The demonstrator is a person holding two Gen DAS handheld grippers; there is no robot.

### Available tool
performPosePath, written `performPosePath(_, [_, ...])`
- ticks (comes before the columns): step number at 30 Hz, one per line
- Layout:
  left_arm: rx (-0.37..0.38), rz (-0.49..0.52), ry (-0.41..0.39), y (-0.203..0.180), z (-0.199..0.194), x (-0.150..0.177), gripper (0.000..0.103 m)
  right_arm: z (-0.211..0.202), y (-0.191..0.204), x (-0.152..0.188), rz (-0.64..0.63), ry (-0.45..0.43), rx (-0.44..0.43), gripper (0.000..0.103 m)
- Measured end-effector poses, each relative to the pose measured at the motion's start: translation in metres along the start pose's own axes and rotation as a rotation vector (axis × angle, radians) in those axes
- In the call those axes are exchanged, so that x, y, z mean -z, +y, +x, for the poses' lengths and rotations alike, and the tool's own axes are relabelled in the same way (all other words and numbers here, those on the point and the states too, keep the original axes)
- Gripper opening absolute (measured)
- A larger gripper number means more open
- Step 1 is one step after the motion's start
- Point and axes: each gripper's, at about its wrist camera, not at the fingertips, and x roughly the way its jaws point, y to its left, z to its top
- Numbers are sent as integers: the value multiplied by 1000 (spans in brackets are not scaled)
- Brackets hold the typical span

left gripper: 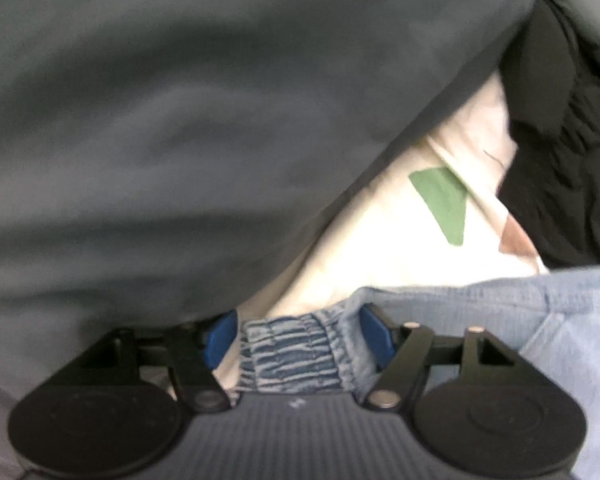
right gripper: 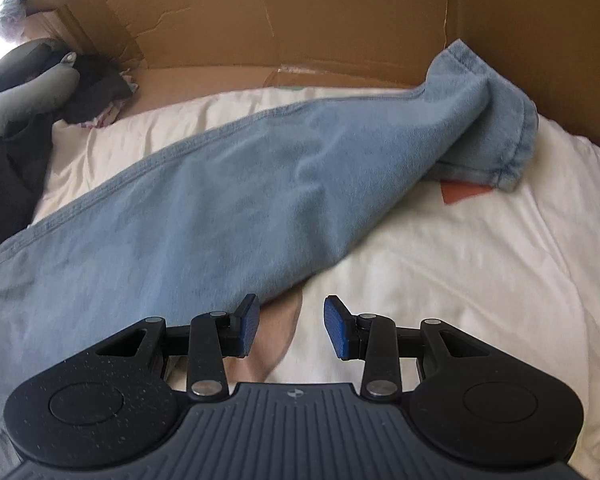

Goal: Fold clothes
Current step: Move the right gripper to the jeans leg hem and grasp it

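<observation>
The left gripper [left gripper: 296, 330] pinches the jeans [right gripper: 204, 208] by their gathered waistband; the right gripper [right gripper: 290, 326] gapes empty over the sheet [right gripper: 480, 260]. Toward one o'clock the leg lies bunched, so lifting may drag the hem crooked

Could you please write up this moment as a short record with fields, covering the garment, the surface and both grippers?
garment: light blue jeans, laid across the bed
waistband: elastic waistband between the left gripper's jaws
left gripper: jaws wide, grip unclear
right gripper: jaws open, nothing between them, beside the jeans
surface: white bedsheet
backdrop: cardboard
clutter: dark clothes
</observation>
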Motion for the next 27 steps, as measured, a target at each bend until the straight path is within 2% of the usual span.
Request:
performPosePath(6, [-23, 114, -29, 4, -34, -5, 69, 6, -10, -25, 3, -49, 15, 43])
performPosePath(12, [-64, 288, -63, -8, -50, -12, 68, 15, -29, -50, 20, -97, 71, 43])
performPosePath(16, [-75, 333, -79, -7, -61, -15, 68, 12, -54, -64, 80, -148, 134, 45])
performPosePath(21, [-107, 406, -59, -5, -62, -21, 68, 3, -92, -71, 168, -213, 215, 48])
performPosePath(24, [-123, 417, -40, 1, -63, -17, 68, 1, -112, -67, 222, -213, 275, 48])
performPosePath(27, [-142, 442, -15, 6, -66, -8, 68, 1, -120, -59, 214, -204, 291, 48])
